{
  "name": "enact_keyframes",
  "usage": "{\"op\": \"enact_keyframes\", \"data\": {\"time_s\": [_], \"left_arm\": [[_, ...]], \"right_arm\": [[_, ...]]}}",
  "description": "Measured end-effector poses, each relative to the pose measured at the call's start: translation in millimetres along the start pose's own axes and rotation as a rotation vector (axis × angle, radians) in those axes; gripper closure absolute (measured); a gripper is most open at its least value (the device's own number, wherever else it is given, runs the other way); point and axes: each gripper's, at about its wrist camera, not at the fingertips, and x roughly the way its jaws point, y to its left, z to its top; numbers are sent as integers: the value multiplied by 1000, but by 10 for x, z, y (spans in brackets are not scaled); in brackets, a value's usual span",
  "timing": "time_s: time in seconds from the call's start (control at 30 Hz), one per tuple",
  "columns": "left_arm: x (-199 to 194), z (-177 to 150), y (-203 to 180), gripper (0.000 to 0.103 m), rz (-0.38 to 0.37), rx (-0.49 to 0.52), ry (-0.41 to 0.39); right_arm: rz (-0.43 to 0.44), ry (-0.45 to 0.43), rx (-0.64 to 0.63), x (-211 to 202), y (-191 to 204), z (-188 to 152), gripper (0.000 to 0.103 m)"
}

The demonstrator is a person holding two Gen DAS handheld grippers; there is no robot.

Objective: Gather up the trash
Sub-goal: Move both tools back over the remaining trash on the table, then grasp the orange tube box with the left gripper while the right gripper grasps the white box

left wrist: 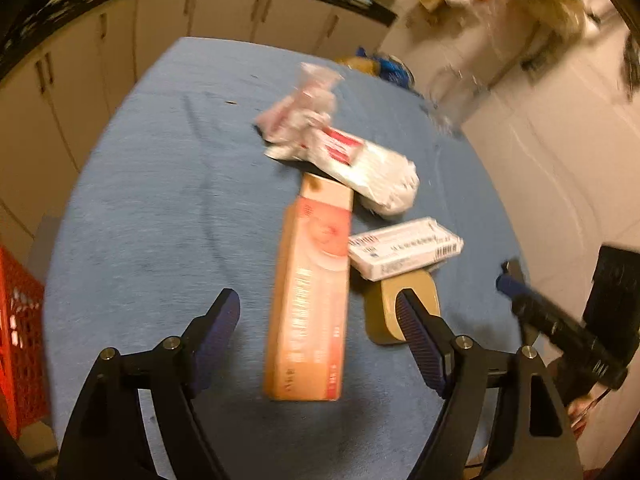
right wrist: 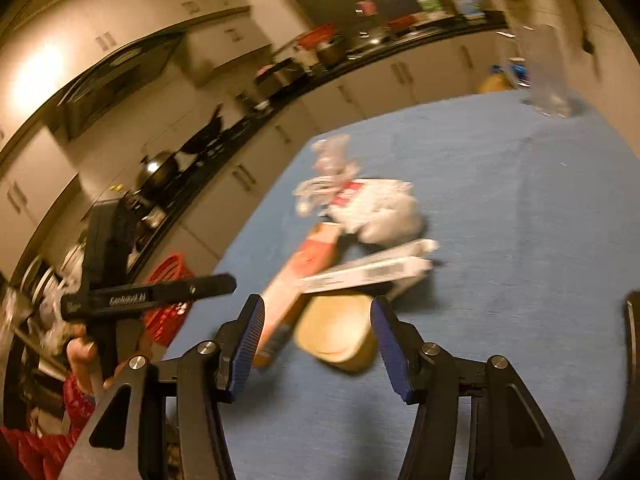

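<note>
Blue cloth covers the table [left wrist: 140, 200], and the trash sits bunched together on it. Take the long orange carton [left wrist: 310, 292] as our marker: it lies flat, running lengthwise away from the left-wrist camera. At its far end, a crumpled white wrapper with red print [left wrist: 352, 164] overlaps the carton's top corner, and just beyond that sits a smaller pinkish crumpled wrapper [left wrist: 304, 108]. To the carton's right, a flat white box [left wrist: 404, 248] touches its side and rests on top of a tan tape roll [left wrist: 400, 312], which lies just beside the carton's right edge.

Left gripper [left wrist: 320, 316] hangs above the carton's near half, jaws spread wide, nothing between them, the carton showing in the gap. Right gripper [right wrist: 318, 340] is wide apart too and empty, with the tape roll [right wrist: 340, 332] in view between its fingers; the carton [right wrist: 296, 284] lies left of that roll, the white box [right wrist: 368, 272] over both. Off the table's left side, past the carton, a red basket [left wrist: 20, 320] stands low. Both views are motion-blurred.
</note>
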Motion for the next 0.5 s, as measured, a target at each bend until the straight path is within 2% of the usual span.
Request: {"op": "enact_keyframes", "data": {"time_s": [0.1,0.23,0.43,0.47,0.5], "left_arm": [[126,-28,-173,23,61,61,23],[241,-100,-245,23,155,126,40],[425,-98,-277,24,215,176,47],[462,-86,-273,30,228,174,46],[502,-74,-274,40,234,177,45]], "right_arm": [[-3,3,69,-66,-196,-4,42],[-2,-3,93,-108,-318,3,42],[9,9,123,-72,-356,-1,42],[9,14,132,-51,-355,-1,42],[9,17,144,-35,-370,1,42]]}}
